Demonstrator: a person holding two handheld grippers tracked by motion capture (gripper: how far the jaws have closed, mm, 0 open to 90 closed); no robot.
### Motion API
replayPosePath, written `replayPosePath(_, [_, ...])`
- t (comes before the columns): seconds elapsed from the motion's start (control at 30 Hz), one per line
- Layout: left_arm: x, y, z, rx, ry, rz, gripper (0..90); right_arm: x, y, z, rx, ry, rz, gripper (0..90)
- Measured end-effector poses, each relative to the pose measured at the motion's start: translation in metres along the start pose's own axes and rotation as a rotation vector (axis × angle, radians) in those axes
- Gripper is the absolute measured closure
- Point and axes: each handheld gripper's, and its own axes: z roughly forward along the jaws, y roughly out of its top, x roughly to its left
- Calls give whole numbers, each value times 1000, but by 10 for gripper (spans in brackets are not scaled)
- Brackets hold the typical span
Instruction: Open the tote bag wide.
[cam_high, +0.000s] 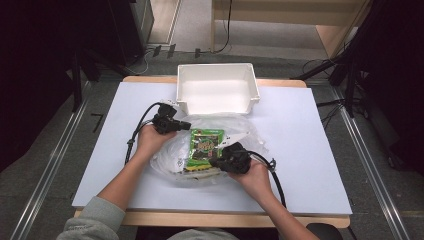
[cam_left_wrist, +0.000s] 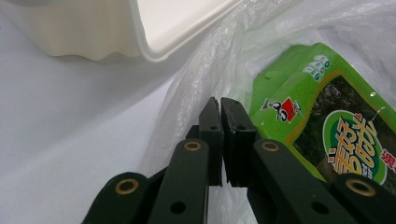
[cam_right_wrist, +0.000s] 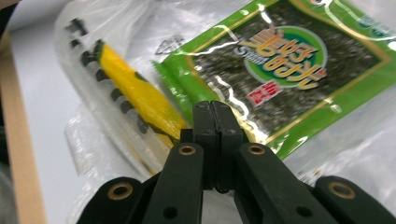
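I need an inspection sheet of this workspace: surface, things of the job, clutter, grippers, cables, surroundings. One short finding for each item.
Surface: white table top, wooden edge in front.
Job's things: clear plastic bag holding a green snack packet and a yellow packet; white bin behind it.
Clutter: nothing seen.
Grippers: left gripper shut on the plastic bag's film; right gripper shut on the plastic bag, over the packets.
Cables: one black cable trails from each gripper across the table.
Surroundings: grey floor, floor rails, wooden furniture behind.
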Motion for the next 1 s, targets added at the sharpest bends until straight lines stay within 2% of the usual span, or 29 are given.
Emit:
replayPosePath(0.33, [-1,0,0,2,10,3,889,16,-21,-4,26,15,-29,900])
replayPosePath(0.43, [-2,-1,0,2,12,0,890,18,-27,-5,31,5,-30,900])
replayPosePath(0.57, [-3,-2,0,-3,19,1,893,18,-36,-3,21,14,-20,900])
replayPosePath(0.73, [-4,-2,1,-5,19,0,893,21,-43,4,20,0,-40,900])
replayPosePath(1.0, [-5,-2,0,-6,22,1,891,19,-48,9,-41,10,-72,900])
